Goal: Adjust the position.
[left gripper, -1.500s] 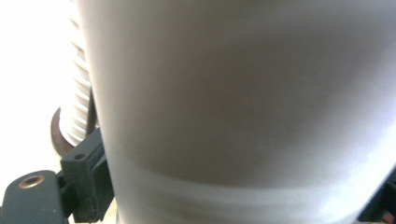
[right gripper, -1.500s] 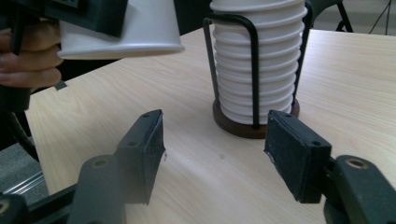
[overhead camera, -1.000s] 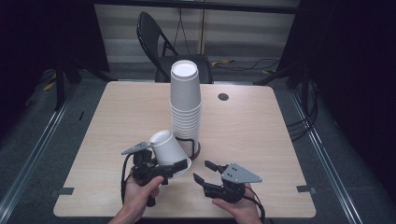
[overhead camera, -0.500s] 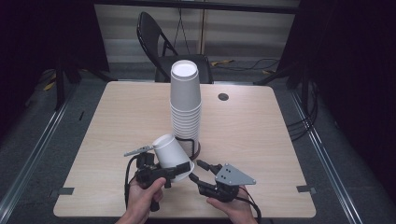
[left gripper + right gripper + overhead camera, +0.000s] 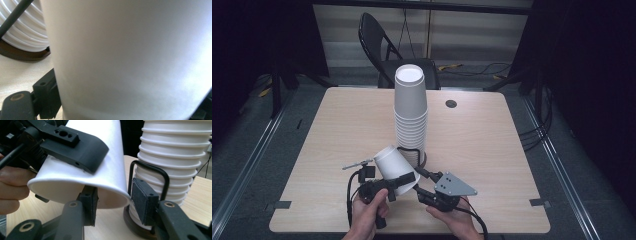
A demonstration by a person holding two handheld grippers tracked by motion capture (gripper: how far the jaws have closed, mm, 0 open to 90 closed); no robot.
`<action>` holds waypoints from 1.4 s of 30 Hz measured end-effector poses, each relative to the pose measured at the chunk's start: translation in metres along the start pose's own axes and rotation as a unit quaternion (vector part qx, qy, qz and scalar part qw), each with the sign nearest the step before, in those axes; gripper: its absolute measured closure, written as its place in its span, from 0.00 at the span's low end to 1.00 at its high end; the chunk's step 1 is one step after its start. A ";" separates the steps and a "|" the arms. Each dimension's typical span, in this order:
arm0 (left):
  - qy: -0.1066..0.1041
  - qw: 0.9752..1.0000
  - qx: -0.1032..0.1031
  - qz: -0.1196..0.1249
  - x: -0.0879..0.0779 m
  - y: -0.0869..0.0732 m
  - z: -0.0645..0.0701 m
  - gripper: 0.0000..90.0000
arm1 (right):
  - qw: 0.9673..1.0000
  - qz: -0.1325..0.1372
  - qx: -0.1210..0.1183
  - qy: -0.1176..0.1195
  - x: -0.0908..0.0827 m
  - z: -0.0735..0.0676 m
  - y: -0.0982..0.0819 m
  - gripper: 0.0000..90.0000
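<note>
loose cup (image 5: 393,165): 1, clamped by left gripper (image 5: 384,189) | stack (image 5: 410,112): 1 | right gripper (image 5: 421,184) wide

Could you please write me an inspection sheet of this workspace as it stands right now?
Surface: light wooden table with a dark round grommet near the far edge; tape tabs at the near corners.
Job's things: tall stack of white cups on a dark round base; one loose cup, tilted, mouth toward the person.
Clutter: nothing seen.
Grippers: left gripper shut on the loose cup; right gripper open, one jaw inside the cup's mouth, the other outside its rim.
Cables: a black cable loops by the left gripper; more cables on the floor.
Surroundings: folding chair behind the table; dark room.
</note>
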State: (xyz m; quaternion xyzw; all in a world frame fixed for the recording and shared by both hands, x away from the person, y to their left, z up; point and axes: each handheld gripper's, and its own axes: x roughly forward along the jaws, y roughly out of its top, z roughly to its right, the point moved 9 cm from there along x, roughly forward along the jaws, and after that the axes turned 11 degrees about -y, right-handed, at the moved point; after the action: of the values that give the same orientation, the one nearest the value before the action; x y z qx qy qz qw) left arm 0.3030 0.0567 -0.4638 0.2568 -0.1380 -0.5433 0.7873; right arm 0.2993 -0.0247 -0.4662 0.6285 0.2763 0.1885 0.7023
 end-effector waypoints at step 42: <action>-0.032 0.996 0.071 -0.034 0.017 -0.001 0.005 0.03 | 0.999 0.007 0.002 -0.031 -0.002 0.010 -0.007 0.95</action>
State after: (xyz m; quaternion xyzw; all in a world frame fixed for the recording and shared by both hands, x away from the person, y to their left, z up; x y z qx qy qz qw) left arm 0.3057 0.0392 -0.4613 0.2991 -0.1923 -0.5663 0.7435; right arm 0.3038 -0.0349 -0.4718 0.6376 0.2505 0.1735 0.7075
